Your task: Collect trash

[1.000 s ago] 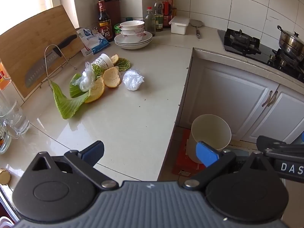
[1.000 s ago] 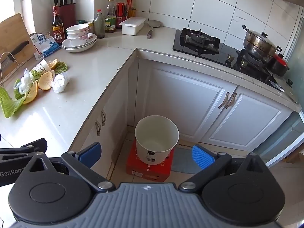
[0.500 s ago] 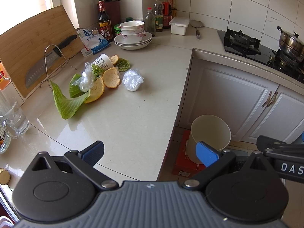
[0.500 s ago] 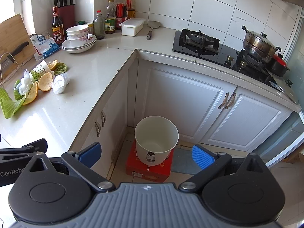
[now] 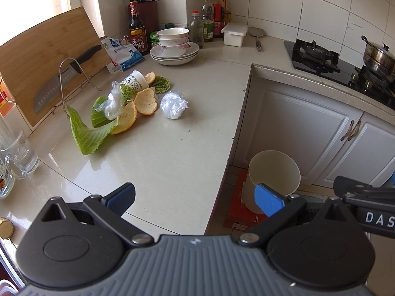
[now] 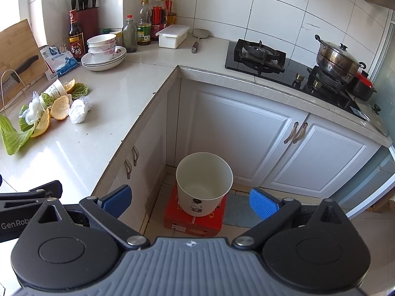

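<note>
Since both grippers are wide open and empty, the left gripper (image 5: 195, 194) is nearer the trash (image 5: 174, 104) at its 11 o'clock, while the right gripper (image 6: 188, 197) faces the bin (image 6: 204, 187) at 12.

Home kitchen — tiled walls, L-shaped countertop (image 5: 172, 148), gas hob (image 6: 259, 54) carrying a steel pot (image 6: 337, 58), knife block (image 5: 145, 12), sauce bottles (image 6: 153, 22), stacked bowls (image 5: 174, 40), white cabinets (image 6: 246, 133).

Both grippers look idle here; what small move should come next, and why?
Probably advance the left gripper toward the crumpled plastic ball. Both it and the right gripper are open and empty, the scraps lie untouched on the counter, and the ball sits apart, nearest the edge above the white bin.
</note>
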The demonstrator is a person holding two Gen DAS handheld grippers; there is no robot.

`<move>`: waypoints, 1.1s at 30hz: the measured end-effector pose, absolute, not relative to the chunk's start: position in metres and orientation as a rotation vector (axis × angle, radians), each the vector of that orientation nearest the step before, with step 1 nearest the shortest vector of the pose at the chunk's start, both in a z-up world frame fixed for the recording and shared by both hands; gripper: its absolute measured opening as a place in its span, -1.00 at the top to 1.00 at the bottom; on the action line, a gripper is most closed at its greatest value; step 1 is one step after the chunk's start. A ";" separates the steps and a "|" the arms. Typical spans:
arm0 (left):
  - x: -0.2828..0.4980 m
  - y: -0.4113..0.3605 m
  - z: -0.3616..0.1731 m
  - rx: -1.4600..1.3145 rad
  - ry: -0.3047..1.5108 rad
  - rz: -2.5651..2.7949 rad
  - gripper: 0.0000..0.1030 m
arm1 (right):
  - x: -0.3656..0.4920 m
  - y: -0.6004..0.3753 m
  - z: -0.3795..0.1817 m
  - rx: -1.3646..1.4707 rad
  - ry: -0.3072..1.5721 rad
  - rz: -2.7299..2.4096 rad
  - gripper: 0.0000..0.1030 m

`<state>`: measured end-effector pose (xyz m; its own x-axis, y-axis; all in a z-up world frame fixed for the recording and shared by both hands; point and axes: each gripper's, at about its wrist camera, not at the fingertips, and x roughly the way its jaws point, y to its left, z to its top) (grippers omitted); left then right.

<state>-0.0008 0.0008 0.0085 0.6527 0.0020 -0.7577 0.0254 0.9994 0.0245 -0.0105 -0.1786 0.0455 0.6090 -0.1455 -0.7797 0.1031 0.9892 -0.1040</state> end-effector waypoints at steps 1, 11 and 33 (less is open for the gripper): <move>-0.001 0.001 0.008 0.033 0.859 -0.013 -0.98 | -0.010 -0.179 0.046 -0.050 0.904 -0.143 -1.00; 0.000 0.003 0.011 0.029 0.857 -0.011 -0.98 | -0.010 -0.177 0.046 -0.051 0.897 -0.140 -1.00; 0.002 0.002 0.008 0.022 0.851 0.010 -0.98 | -0.008 -0.178 0.045 -0.055 0.888 -0.117 -1.00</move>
<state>0.0018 0.0018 0.0076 0.6593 0.0176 -0.7517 -0.0003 0.9997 0.0231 -0.0079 -0.1780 0.0446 0.6249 -0.1247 -0.7707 0.0791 0.9922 -0.0964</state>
